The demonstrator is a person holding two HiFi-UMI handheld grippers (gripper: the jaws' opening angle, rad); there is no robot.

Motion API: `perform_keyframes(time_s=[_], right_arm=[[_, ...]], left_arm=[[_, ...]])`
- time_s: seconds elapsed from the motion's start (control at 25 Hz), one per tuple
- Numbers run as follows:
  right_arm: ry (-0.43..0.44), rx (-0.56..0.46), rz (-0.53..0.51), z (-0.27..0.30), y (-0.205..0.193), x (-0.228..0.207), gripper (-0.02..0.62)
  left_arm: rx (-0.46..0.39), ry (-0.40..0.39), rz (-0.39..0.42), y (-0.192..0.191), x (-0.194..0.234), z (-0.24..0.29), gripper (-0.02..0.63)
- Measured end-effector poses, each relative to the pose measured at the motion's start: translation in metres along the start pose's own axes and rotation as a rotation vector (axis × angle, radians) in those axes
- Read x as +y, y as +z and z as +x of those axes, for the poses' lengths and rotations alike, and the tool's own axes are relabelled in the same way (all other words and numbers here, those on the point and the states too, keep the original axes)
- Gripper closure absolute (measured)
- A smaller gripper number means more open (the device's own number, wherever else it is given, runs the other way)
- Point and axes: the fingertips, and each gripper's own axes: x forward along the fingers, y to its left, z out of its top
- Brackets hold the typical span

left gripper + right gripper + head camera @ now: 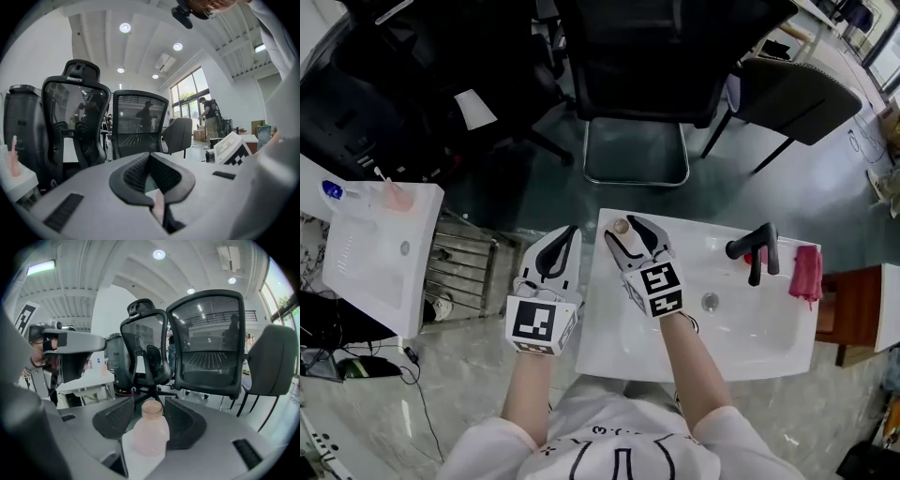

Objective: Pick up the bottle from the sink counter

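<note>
White sink surface (pixel 609 352) held the bottle (pixel 150 432) upright between the right gripper's (pixel 624 228) parted jaws; the left gripper's (pixel 150 155) jaws were clenched, empty. One jaw touching first could tip it over.

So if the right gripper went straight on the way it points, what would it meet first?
The bottle. It stands on the counter between the open jaws of the right gripper, and the pads do not seem to press it, though depth is hard to judge. Past it is only a chair, well off.
</note>
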Motion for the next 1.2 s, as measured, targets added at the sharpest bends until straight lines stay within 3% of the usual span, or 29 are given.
perform_keyframes(time_s=[0.32, 0.6, 1.2], right_arm=[[-0.027, 0.041, -0.026, 0.027, -0.015, -0.004, 0.411], [-0.004, -0.002, -0.058, 0.032, -0.020, -0.003, 0.427], [-0.004, 0.022, 0.006, 0.007, -0.013, -0.005, 0.446]], left_arm=[[0.022, -0.017, -0.040, -0.021, 0.013, 0.016, 0.598], [0.030, -0.035, -0.052, -0.028, 0.012, 0.027, 0.598], [0.007, -0.011, -0.067, -0.014, 0.010, 0.016, 0.598]])
